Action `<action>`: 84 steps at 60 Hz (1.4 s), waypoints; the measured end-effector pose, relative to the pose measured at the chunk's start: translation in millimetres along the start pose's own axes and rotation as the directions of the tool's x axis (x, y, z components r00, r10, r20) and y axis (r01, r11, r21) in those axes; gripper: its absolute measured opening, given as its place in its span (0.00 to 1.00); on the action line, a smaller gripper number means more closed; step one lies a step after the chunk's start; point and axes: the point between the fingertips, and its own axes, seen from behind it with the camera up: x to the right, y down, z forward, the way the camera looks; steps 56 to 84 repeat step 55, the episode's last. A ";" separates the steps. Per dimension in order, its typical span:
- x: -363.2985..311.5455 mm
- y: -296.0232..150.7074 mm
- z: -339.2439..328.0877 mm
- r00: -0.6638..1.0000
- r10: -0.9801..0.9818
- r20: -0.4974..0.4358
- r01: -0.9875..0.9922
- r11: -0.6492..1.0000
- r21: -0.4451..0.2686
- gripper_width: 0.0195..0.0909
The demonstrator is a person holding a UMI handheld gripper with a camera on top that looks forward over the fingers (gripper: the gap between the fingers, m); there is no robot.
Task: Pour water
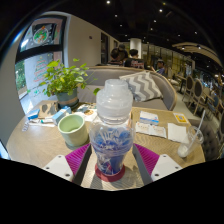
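Clear capped bottle (pixel 112 125), blue label, between jaws

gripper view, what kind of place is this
Probably a cafe or lounge: a round wooden table, a grey cushioned sofa and a potted green plant. A clear plastic water bottle stands between the gripper fingers.

i see a clear glossy plastic bottle (pixel 112 128) between matt magenta pads (pixel 78 157), a smooth glazed green cup (pixel 73 128), and a pale wood-look tabletop (pixel 35 145).
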 end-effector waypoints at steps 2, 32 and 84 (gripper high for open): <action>1.3 0.7 -6.3 1.000 -0.007 -0.015 0.007 1.000 -0.004 0.92; -67.4 6.7 -221.3 0.987 0.024 -0.159 -0.033 0.998 -0.055 0.92; -90.3 12.9 -278.9 0.979 0.020 -0.204 -0.028 0.999 -0.039 0.92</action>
